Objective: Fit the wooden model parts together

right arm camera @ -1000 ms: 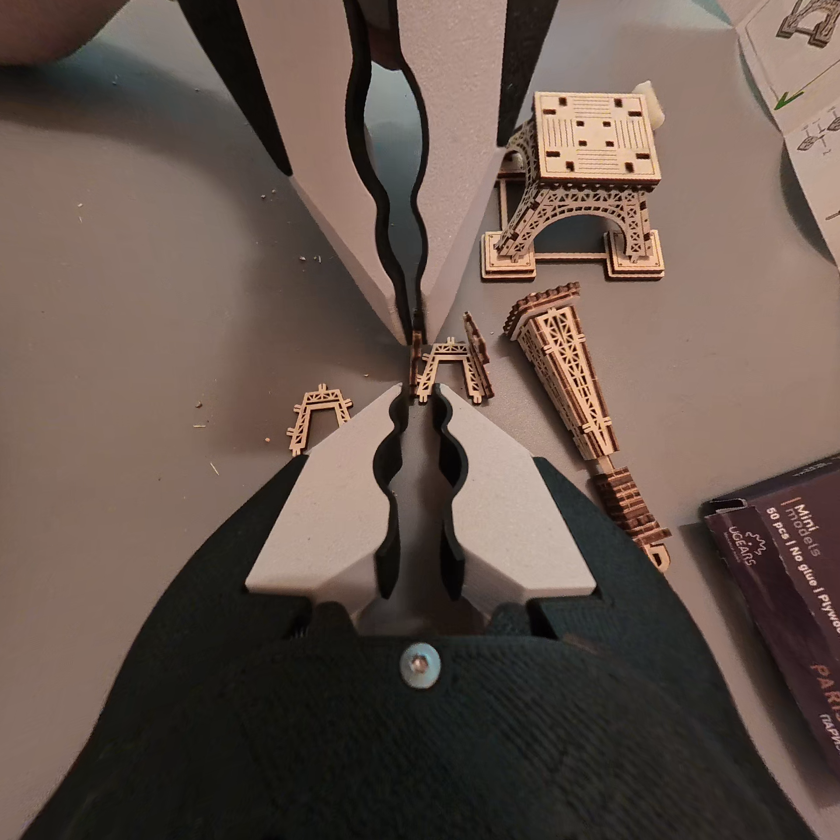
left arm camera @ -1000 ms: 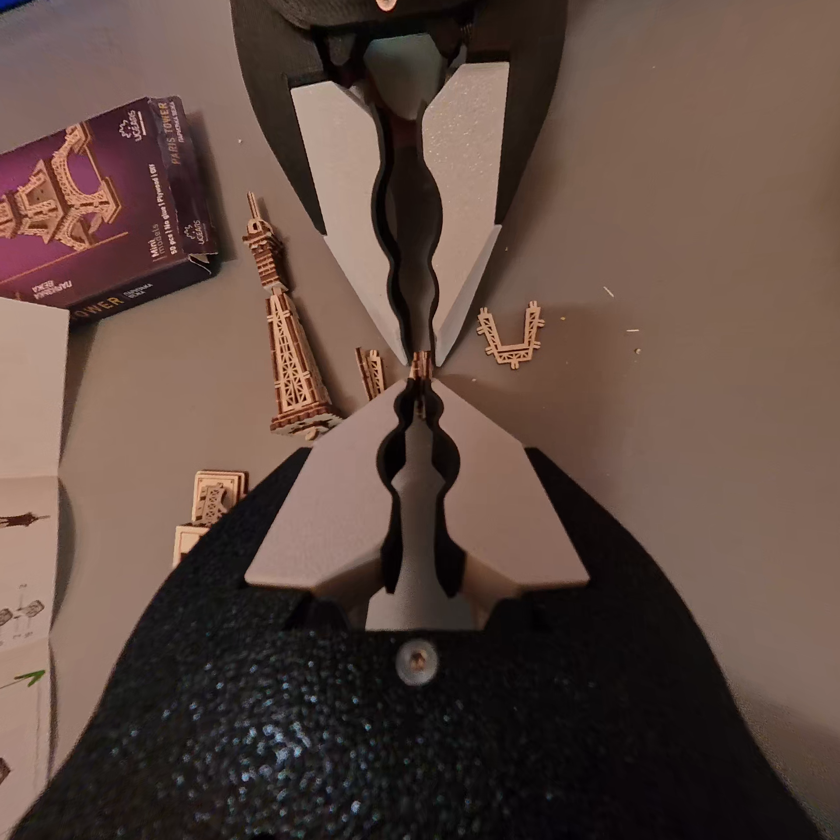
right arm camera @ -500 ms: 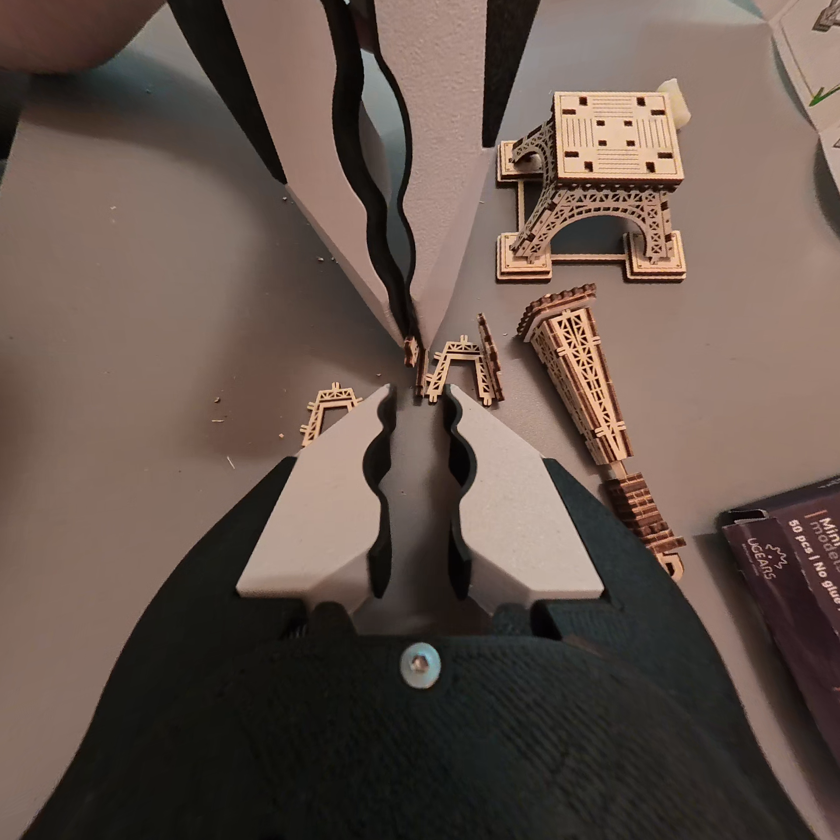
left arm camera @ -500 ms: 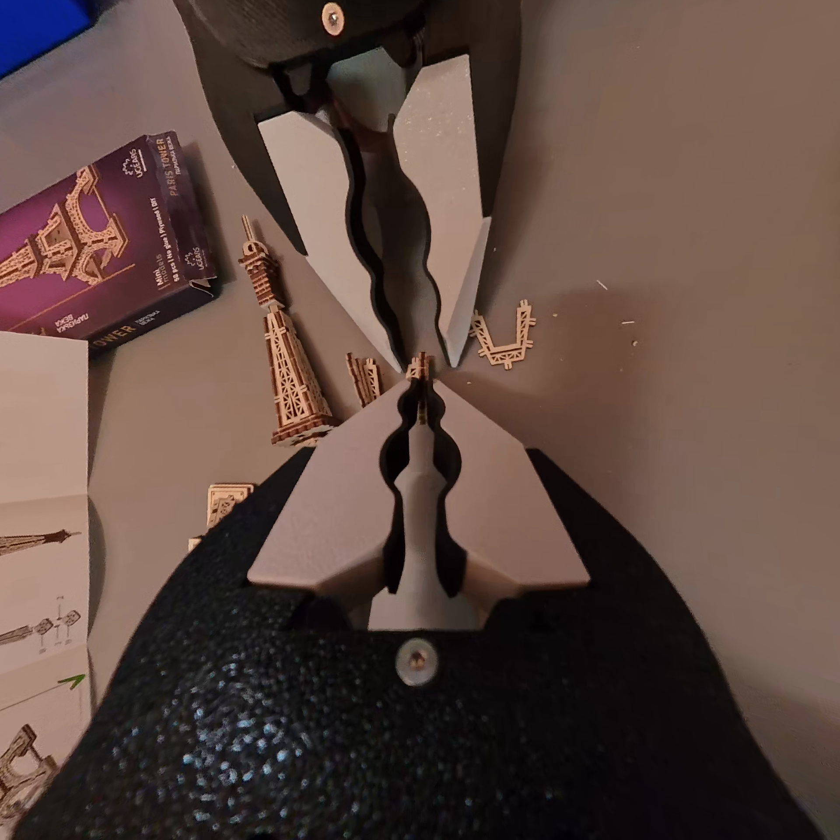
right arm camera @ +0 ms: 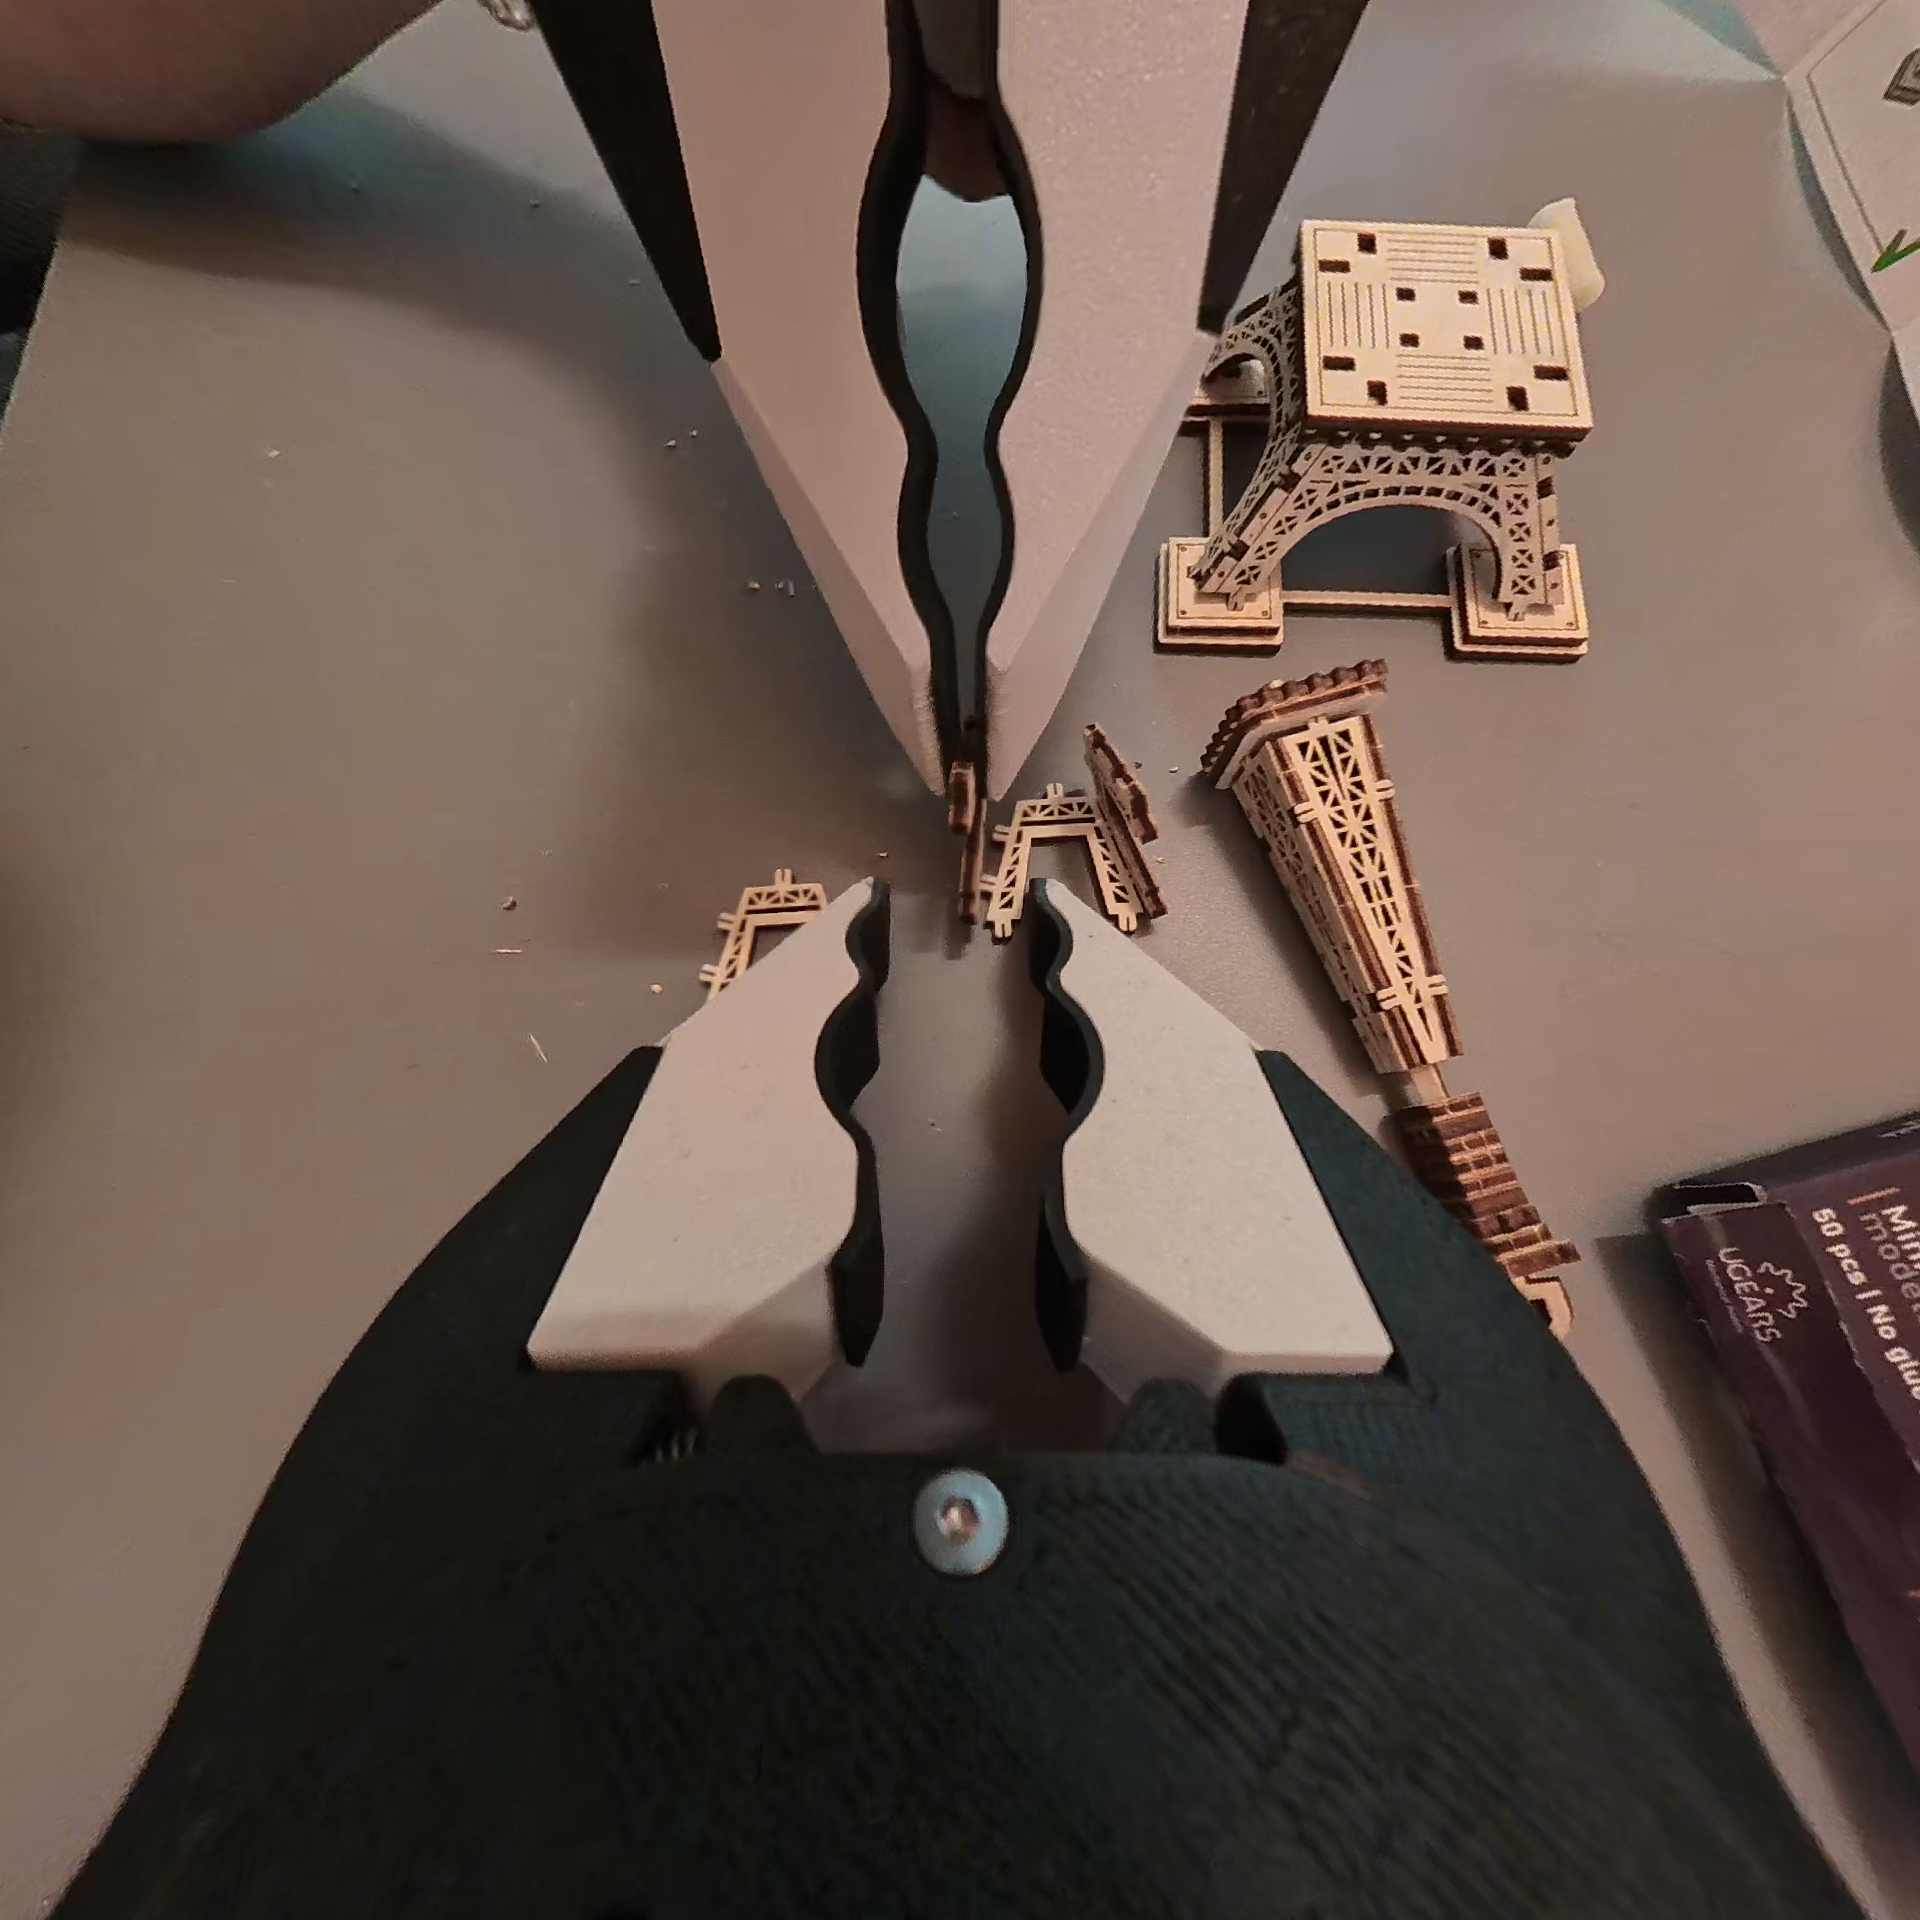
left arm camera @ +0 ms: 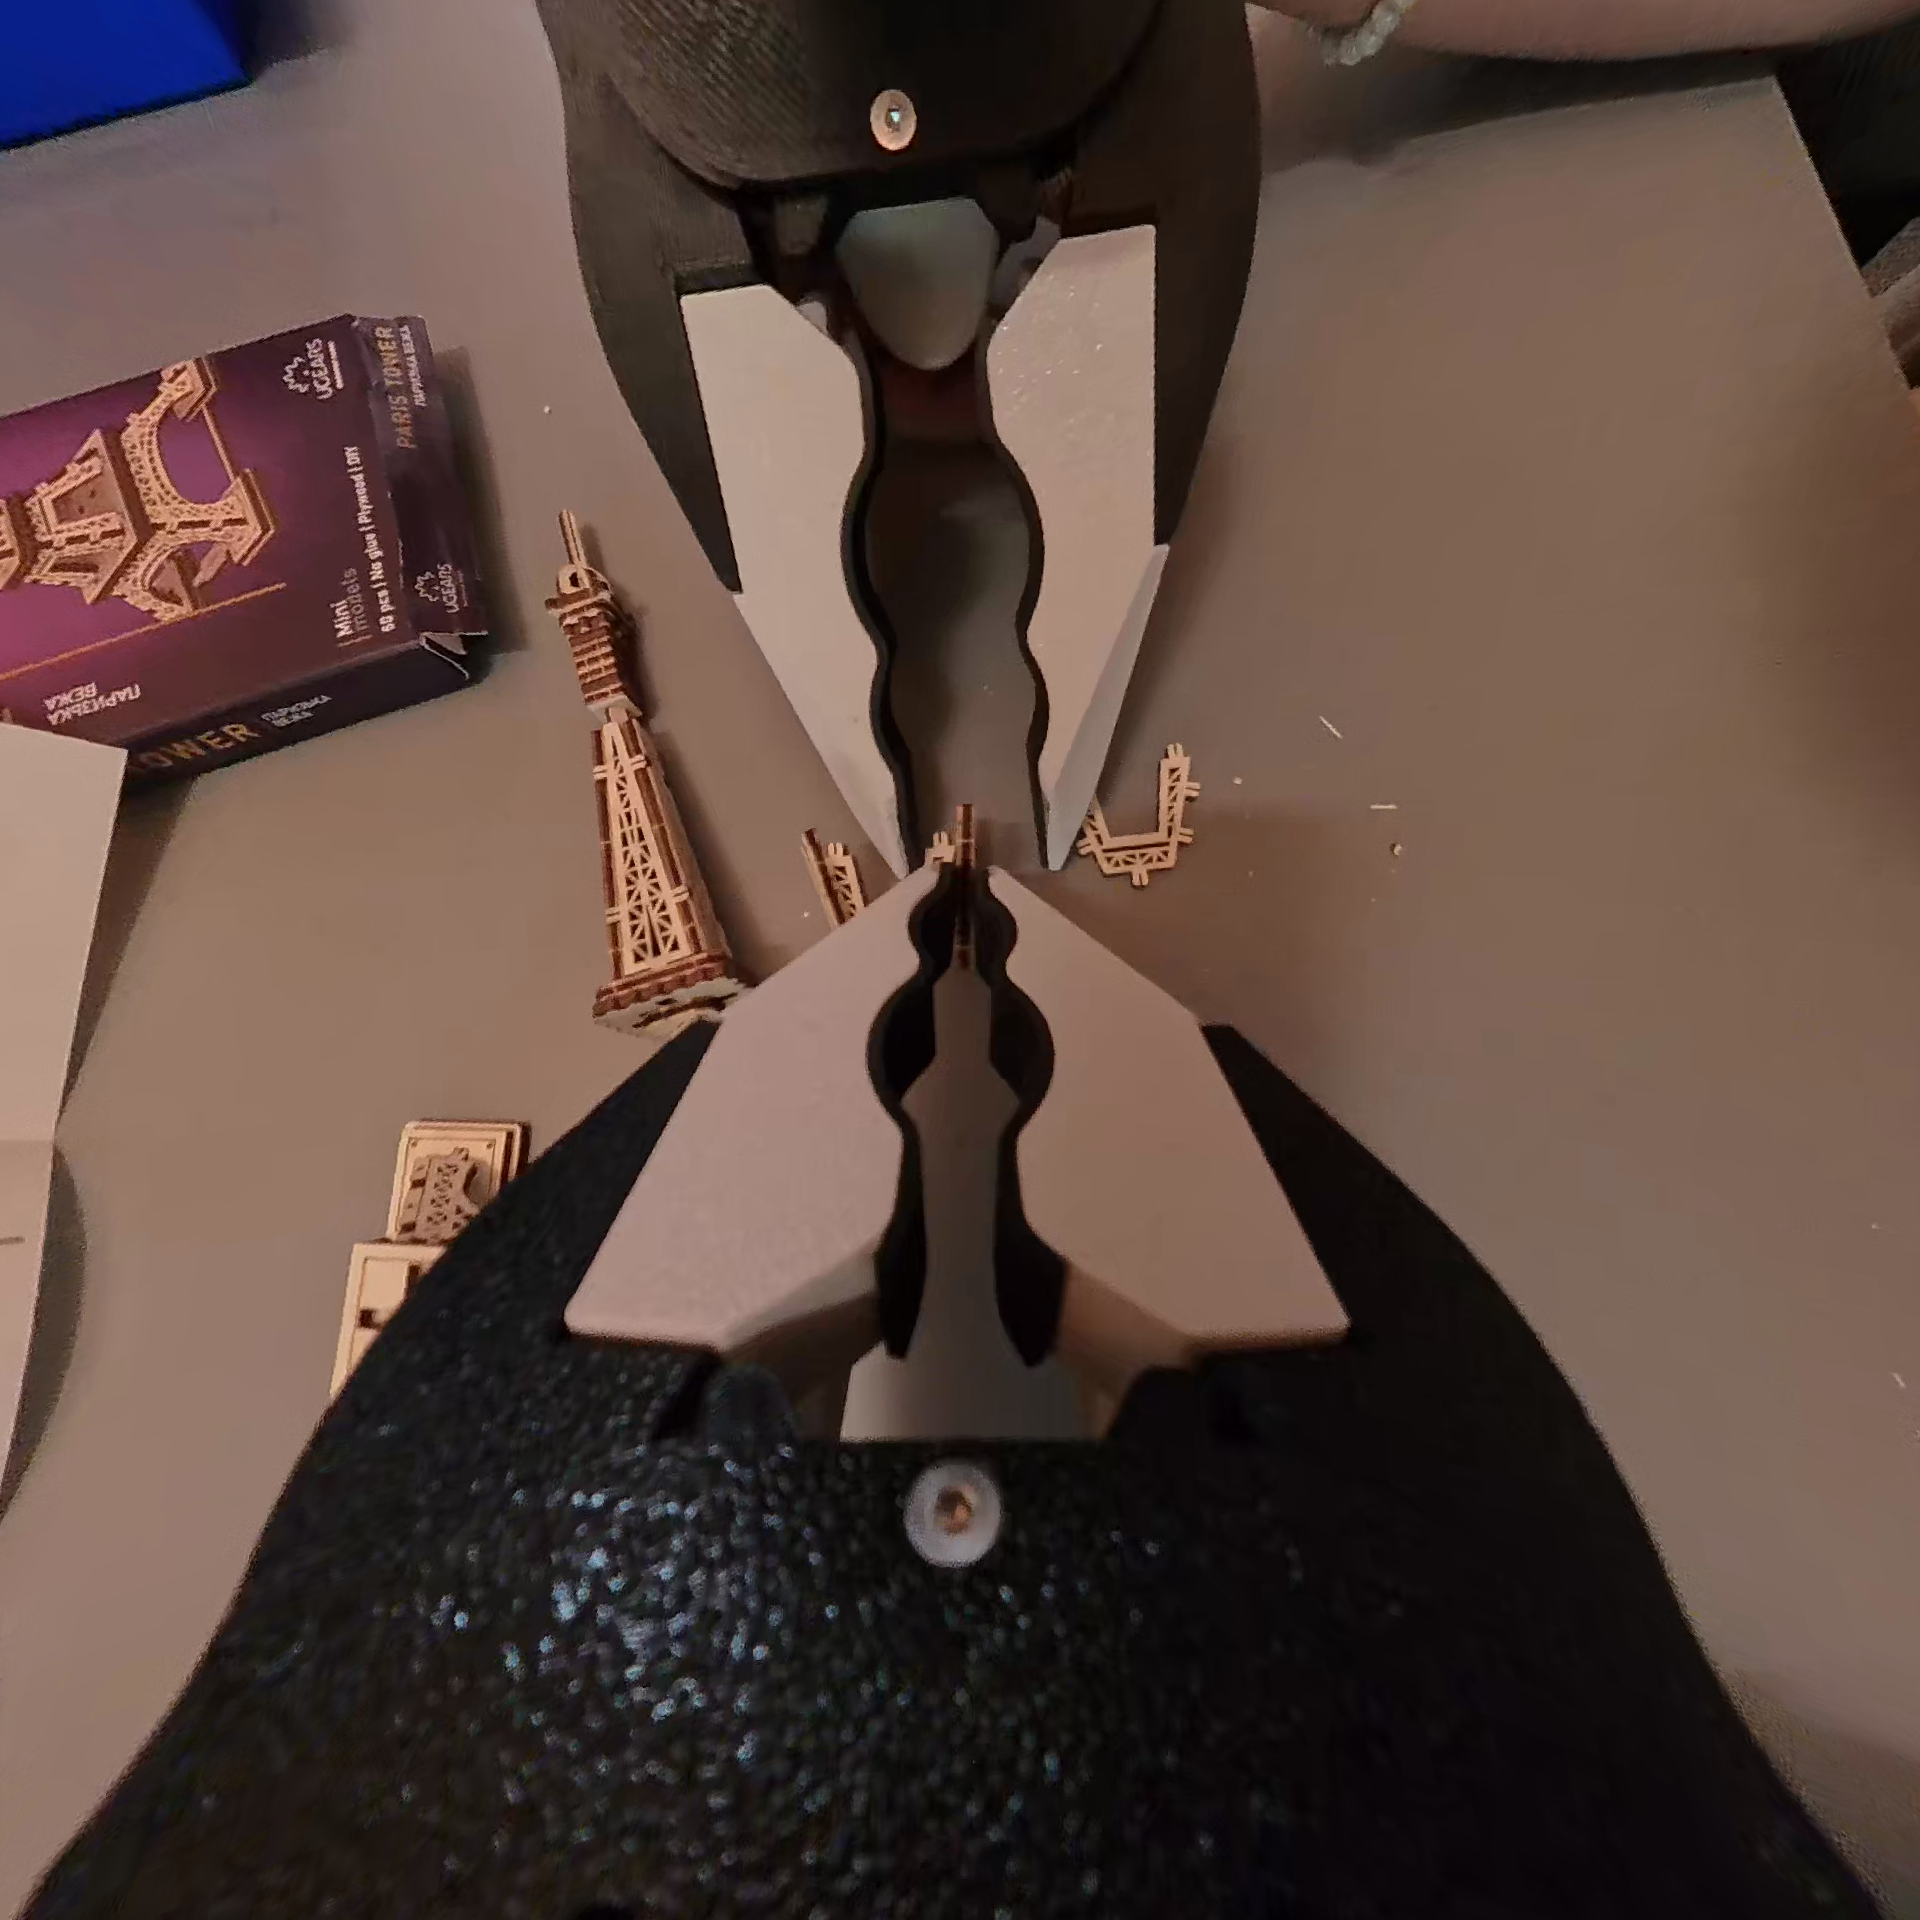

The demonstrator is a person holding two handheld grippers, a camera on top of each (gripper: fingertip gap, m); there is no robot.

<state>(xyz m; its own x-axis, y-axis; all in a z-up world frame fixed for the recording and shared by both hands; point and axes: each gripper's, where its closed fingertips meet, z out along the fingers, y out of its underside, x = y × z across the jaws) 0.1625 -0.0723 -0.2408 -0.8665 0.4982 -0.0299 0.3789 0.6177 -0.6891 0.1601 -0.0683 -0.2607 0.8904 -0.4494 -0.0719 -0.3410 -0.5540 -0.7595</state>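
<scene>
Left gripper clamped on small lattice panel, edge-on; right gripper jaws apart, panel directly ahead.

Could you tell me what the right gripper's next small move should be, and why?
Probably close the right gripper on the arch assembly. Its jaws stand open just short of it, while the left gripper pinches the assembly's end piece alone.
</scene>
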